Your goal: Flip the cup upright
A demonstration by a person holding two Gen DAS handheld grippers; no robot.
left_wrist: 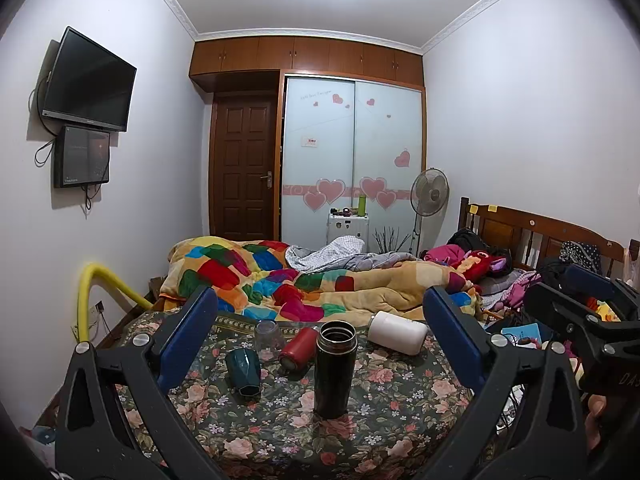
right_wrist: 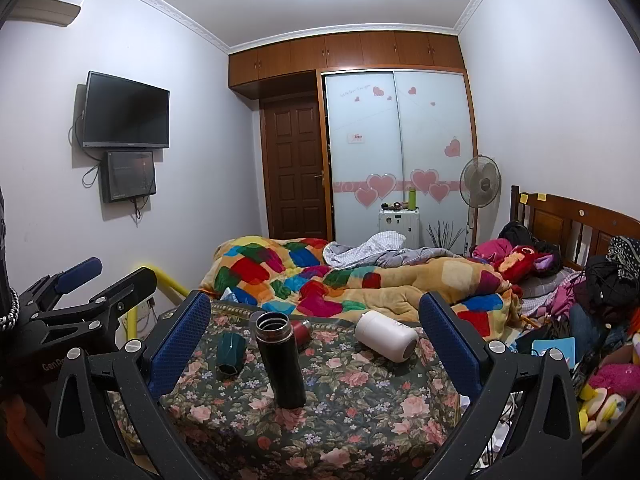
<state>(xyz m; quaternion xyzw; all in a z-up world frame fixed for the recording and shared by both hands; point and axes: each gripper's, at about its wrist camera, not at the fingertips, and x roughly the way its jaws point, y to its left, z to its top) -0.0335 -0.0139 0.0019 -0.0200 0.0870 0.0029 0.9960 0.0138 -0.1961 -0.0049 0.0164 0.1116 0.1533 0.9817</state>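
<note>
So far only the black flask (left_wrist: 335, 368) stands mid-counter; teal cup (left_wrist: 243, 374), red cup (left_wrist: 298, 347) and white bottle (left_wrist: 397, 332) lie toppled. Both tongs, left (left_wrist: 320, 344) and right (right_wrist: 316, 344), gape apart, holding nothing.

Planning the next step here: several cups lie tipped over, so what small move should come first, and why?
Probably ease the right tongs toward the white cup: it lies on its side on the floral table, nearest that side, and both tongs are open and empty.
</note>
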